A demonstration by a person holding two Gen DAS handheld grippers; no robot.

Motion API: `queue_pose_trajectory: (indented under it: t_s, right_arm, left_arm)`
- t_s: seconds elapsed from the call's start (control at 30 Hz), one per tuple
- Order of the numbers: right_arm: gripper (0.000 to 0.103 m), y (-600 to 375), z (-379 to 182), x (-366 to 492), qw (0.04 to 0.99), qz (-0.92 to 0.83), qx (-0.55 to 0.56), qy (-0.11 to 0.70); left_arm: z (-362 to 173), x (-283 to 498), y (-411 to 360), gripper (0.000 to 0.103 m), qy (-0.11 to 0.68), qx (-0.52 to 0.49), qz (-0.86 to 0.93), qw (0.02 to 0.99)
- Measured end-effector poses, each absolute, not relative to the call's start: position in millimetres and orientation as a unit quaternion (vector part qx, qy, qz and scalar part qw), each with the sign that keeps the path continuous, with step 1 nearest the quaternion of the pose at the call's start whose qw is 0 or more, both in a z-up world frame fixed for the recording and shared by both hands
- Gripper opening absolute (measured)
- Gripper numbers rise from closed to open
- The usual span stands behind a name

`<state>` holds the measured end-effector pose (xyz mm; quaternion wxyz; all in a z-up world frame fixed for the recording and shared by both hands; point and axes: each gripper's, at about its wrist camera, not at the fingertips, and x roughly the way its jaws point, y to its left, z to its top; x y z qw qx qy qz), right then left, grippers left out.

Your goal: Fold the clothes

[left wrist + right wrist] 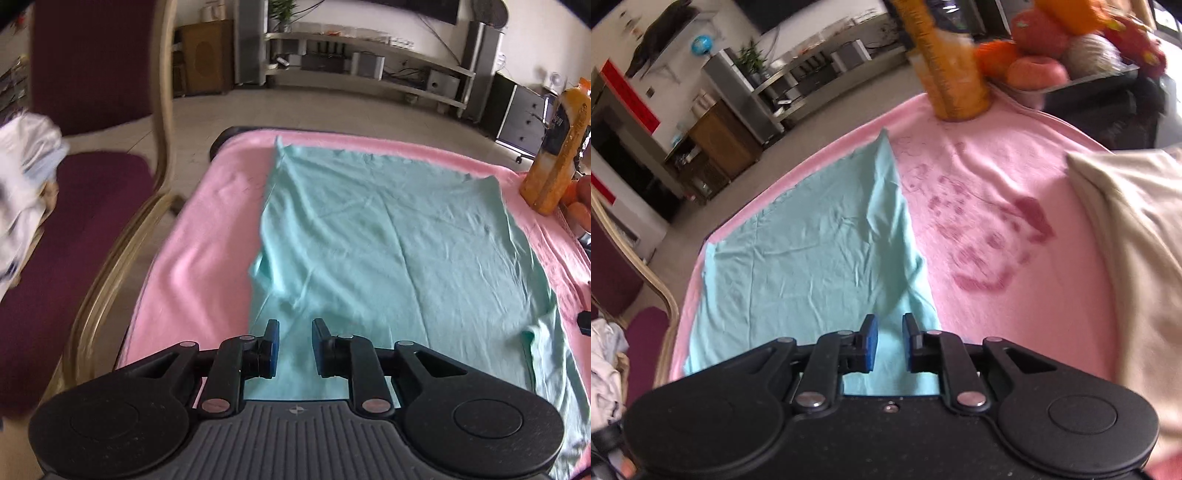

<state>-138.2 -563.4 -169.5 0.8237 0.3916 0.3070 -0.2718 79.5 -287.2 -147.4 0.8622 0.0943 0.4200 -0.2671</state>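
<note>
A mint-green garment [388, 240] lies spread flat on a table covered with a pink cloth [207, 221]. My left gripper [295, 328] is open and empty, hovering over the garment's near left part, by a folded sleeve. In the right wrist view the same garment [812, 240] lies on the pink cloth [1015, 184]. My right gripper [889, 323] is open and empty over the garment's near right edge. A cream garment [1137, 236] lies at the right side of the table.
An orange bottle [554, 147] and a tray of fruit [1038, 70] stand at the far right corner. A maroon chair [92, 184] with white clothes [22, 184] on its seat stands left of the table. Shelves and cabinets line the far wall.
</note>
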Motion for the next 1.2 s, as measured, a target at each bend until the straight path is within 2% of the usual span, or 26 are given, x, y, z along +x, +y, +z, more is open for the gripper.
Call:
queue_pose_trajectory:
  t_s: [0.13, 0.33, 0.73, 0.83, 0.93, 1.2]
  right_arm:
    - [0.027, -548.8, -169.7, -164.5, 0.811, -0.259, 0.424, 0.308]
    - [0.027, -525.0, -190.2, -164.2, 0.796, -0.251, 0.410, 0.367]
    - [0.025, -471.5, -190.1, -205.1, 0.805, -0.249, 0.362, 0.398]
    - [0.024, -464.6, -191.6, -206.7, 0.808, -0.243, 0.353, 0.404]
    - [0.019, -463.5, -194.3, -200.8, 0.811, -0.232, 0.347, 0.409]
    - [0.021, -457.1, -198.7, -186.8, 0.823, -0.204, 0.322, 0.423]
  left_arm:
    - [-162.7, 58.5, -271.8, 0.019, 0.459, 0.091, -0.263, 0.844]
    - [-183.2, 50.1, -278.4, 0.021, 0.459, 0.148, -0.244, 0.841]
    - [-180.0, -32.4, -251.2, 0.020, 0.451, 0.176, -0.269, 0.833]
    - [-177.0, -39.3, -249.6, 0.020, 0.445, 0.171, -0.284, 0.832]
    - [-183.7, -36.6, -253.3, 0.020, 0.457, 0.172, -0.290, 0.823]
    - [-188.7, -44.7, -260.2, 0.019, 0.447, 0.200, -0.296, 0.820]
